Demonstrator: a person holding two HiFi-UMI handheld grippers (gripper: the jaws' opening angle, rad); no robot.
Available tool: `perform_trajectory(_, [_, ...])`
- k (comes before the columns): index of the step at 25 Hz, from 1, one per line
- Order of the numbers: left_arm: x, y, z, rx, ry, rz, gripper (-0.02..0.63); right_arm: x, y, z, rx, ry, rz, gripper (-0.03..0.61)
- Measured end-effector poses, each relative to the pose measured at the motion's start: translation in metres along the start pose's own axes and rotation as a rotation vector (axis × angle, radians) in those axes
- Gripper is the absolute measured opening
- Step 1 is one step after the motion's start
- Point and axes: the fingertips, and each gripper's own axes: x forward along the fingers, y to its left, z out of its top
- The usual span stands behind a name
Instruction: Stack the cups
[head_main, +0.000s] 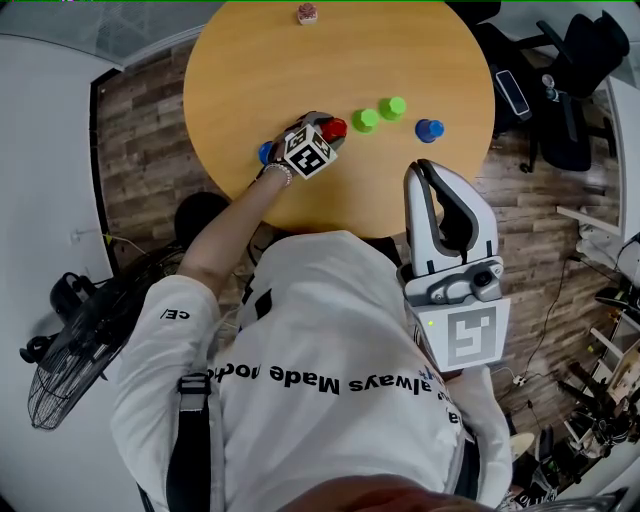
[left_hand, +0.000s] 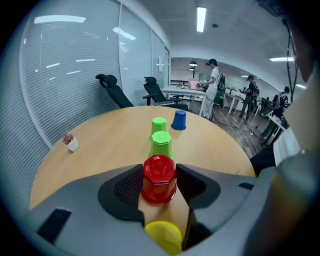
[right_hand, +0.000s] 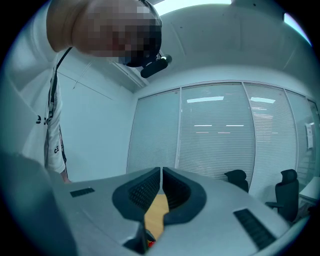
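A red cup (left_hand: 159, 178) stands upside down on the round wooden table (head_main: 250, 60), between the jaws of my left gripper (left_hand: 159, 175), whose pads touch both its sides. In the head view that gripper (head_main: 326, 135) covers most of the red cup (head_main: 337, 126). Under the jaws lies a yellow cup (left_hand: 162, 236). Beyond the red cup stand two green cups (left_hand: 160, 143) (left_hand: 158, 125) and a blue cup (left_hand: 179, 120), all upside down. Another blue cup (head_main: 265, 152) sits by my left hand. My right gripper (head_main: 430, 165) is held up off the table near my chest, shut and empty.
A small potted plant (head_main: 307, 13) sits at the table's far edge. Office chairs (head_main: 575, 70) stand on the floor to the right, and a fan (head_main: 60, 370) at lower left. People stand at desks (left_hand: 212, 82) in the background.
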Motion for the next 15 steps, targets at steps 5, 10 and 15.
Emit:
perform_trajectory(5, [-0.005, -0.015, -0.007, 0.014, 0.011, -0.022, 0.225, -0.001, 0.001, 0.002, -0.001, -0.003, 0.003, 0.038])
perform_trajectory(10, [-0.009, -0.03, -0.015, 0.057, 0.043, -0.038, 0.225, -0.001, 0.003, 0.002, -0.003, -0.002, 0.006, 0.038])
perform_trajectory(15, [-0.01, -0.04, -0.023, 0.08, 0.081, -0.051, 0.225, -0.001, 0.005, 0.004, -0.004, -0.012, 0.007, 0.038])
